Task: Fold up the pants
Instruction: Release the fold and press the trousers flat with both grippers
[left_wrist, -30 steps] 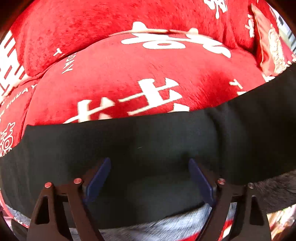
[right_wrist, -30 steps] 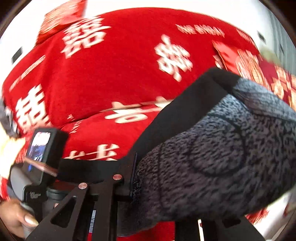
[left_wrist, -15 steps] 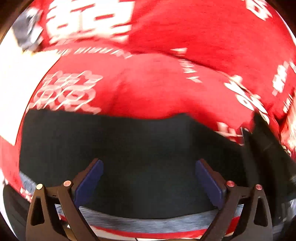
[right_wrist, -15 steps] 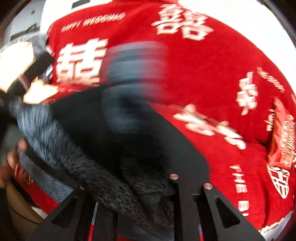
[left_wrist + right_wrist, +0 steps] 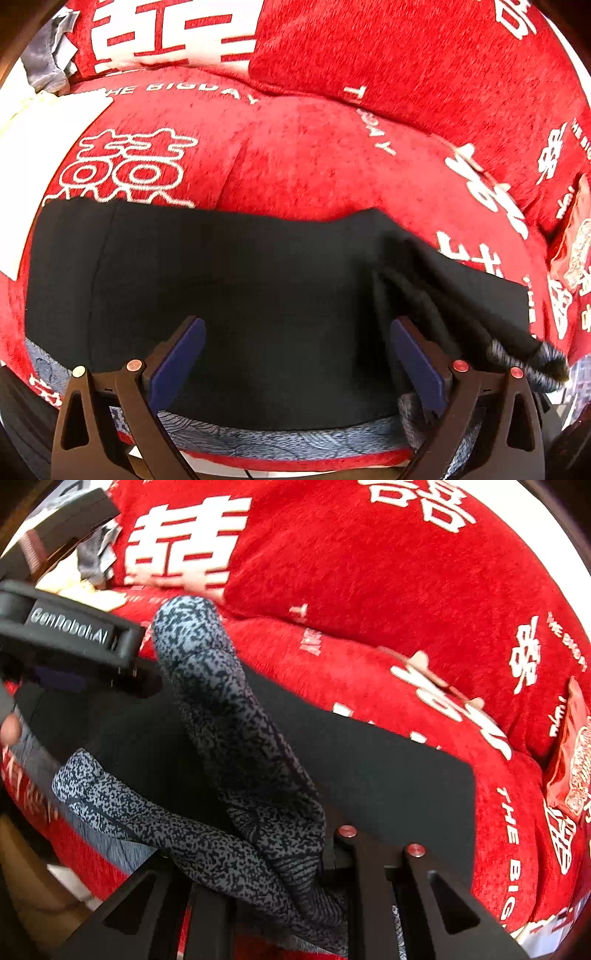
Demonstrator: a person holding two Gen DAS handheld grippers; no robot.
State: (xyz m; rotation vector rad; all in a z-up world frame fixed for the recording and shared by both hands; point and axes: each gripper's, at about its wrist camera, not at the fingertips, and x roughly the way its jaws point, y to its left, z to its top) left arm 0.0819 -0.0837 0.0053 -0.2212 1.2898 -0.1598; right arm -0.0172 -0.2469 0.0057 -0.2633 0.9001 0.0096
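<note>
Left tongs [image 5: 295, 354] spread wide above black pants [image 5: 240, 288] on red sofa [image 5: 314, 155]; right tongs [image 5: 280, 864] clenched on speckled lining [image 5: 236, 746]

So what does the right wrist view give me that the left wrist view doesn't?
Only the right wrist view: the right gripper shut on the pants' speckled grey lining, pulled up in a fold, plus the left gripper's black body.
Only the left wrist view: the left gripper open above flat black cloth, nothing between its pads.
Both: the black pants on the red sofa.
</note>
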